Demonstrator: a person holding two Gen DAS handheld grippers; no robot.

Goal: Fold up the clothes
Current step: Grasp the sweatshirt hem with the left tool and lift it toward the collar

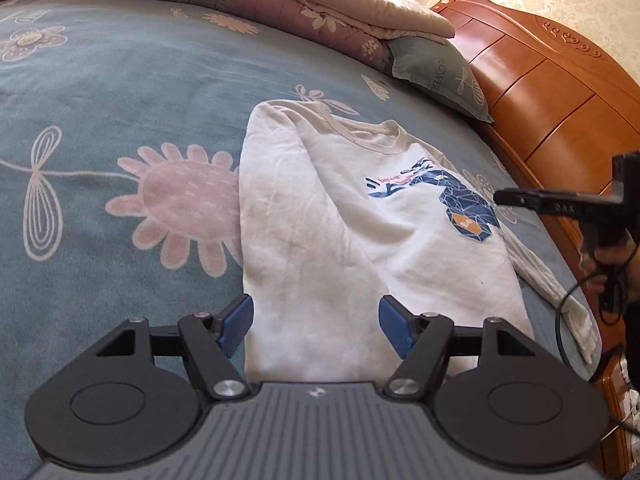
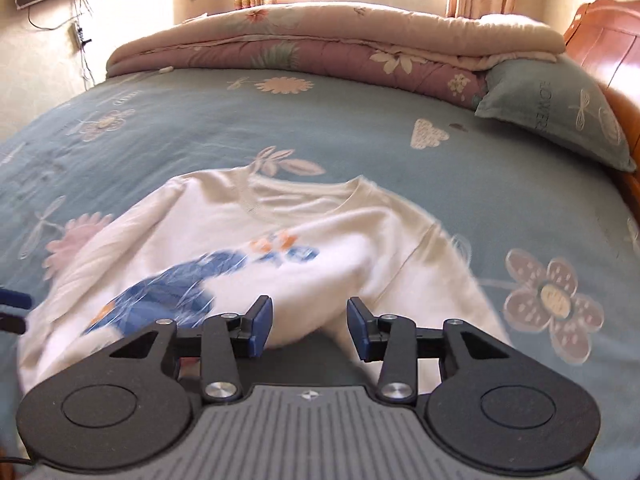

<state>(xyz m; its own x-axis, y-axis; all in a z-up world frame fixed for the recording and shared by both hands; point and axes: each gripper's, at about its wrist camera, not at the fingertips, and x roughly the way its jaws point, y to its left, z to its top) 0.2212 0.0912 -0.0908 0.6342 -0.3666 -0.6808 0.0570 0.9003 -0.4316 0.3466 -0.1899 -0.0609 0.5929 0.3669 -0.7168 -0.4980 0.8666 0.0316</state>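
A white long-sleeved shirt (image 1: pixel 360 232) with a blue and orange print lies flat on the blue flowered bed sheet (image 1: pixel 100 92). One side and sleeve are folded in over the body; the other sleeve trails toward the wooden bed frame. My left gripper (image 1: pixel 316 326) is open and empty, hovering over the shirt's lower hem. My right gripper (image 2: pixel 310 326) is open and empty above the shirt (image 2: pixel 280 248), near its sleeve and shoulder seam; the view is motion-blurred. The right gripper also shows in the left wrist view (image 1: pixel 500 198), beside the print.
A folded pink and mauve quilt (image 2: pixel 320 40) lies along the far side of the bed. A grey-green pillow (image 2: pixel 560 108) rests against the carved wooden headboard (image 1: pixel 540 80). A cable hangs from the right gripper's handle (image 1: pixel 560 320).
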